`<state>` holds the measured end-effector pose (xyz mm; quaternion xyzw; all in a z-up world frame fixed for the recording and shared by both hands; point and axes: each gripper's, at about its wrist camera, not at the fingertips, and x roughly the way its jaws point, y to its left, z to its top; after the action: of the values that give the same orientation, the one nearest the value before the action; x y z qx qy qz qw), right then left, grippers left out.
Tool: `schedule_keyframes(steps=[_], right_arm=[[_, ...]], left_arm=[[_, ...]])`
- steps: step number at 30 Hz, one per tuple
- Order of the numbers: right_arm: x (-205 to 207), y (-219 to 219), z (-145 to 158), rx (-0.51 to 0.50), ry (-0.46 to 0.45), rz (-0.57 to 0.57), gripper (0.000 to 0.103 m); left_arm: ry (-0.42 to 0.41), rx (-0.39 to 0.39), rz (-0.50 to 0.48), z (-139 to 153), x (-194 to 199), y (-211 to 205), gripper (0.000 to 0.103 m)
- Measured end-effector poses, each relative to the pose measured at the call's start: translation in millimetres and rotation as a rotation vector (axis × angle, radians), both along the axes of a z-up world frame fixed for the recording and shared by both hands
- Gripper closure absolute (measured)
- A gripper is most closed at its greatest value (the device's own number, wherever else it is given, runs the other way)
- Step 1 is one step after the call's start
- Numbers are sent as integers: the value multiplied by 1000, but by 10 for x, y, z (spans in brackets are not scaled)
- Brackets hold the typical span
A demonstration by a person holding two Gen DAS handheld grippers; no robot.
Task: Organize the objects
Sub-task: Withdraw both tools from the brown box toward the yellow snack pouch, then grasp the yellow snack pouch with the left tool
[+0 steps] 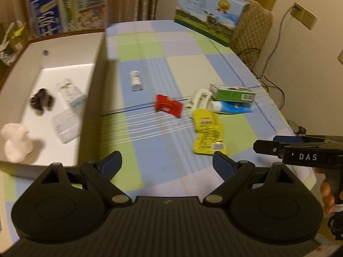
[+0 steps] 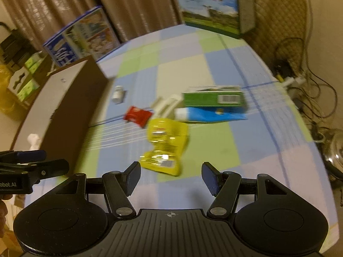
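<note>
Two claws angled down over a checked bench, both spread and empty.

The bench [image 1: 163, 60] wears a smooth cloth of blue, green and pale checks. At its left edge sits a shallow cardboard box [image 1: 94, 98], white inside, brown outside. The left claw [image 1: 167, 165] tilts downward, its blue pads wide apart with nothing between; the right claw [image 2: 171, 176] tilts likewise, its gap narrower, also bare. Beyond them lie a green carton [image 2: 212, 99], a flat blue tube [image 2: 212, 114], a crinkled glossy yellow pouch [image 2: 166, 145] nearest the right claw, a red sachet [image 1: 168, 106] and a small white bottle [image 1: 136, 80] on its side.
</note>
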<state>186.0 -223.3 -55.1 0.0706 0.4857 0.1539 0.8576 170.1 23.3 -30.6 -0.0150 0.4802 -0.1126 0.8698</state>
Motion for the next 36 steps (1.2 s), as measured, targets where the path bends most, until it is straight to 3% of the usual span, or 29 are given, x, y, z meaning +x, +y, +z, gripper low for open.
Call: schedule_keyframes(steps=[10,19,30,34,36], right_arm=[[158,-585,-255,-31,58,-81,43],[332,-962,-387,-28,89,-114,43],[566,-1175,-487,-26,108,-115,43],[613,-1187,-513,-22,116,-109,43],[626,-1184,-523,-21,117,-103,43]], left_arm=[[11,-24,-104,-608,335,-629,14],[8,-17,-114,-1082,725,-1016,14],[37,68,-61,-1359,987,-1286,14],[12,129,-54,-1394,976,-1372,15],[-2,131,-52,-1383,939,-1385,21]])
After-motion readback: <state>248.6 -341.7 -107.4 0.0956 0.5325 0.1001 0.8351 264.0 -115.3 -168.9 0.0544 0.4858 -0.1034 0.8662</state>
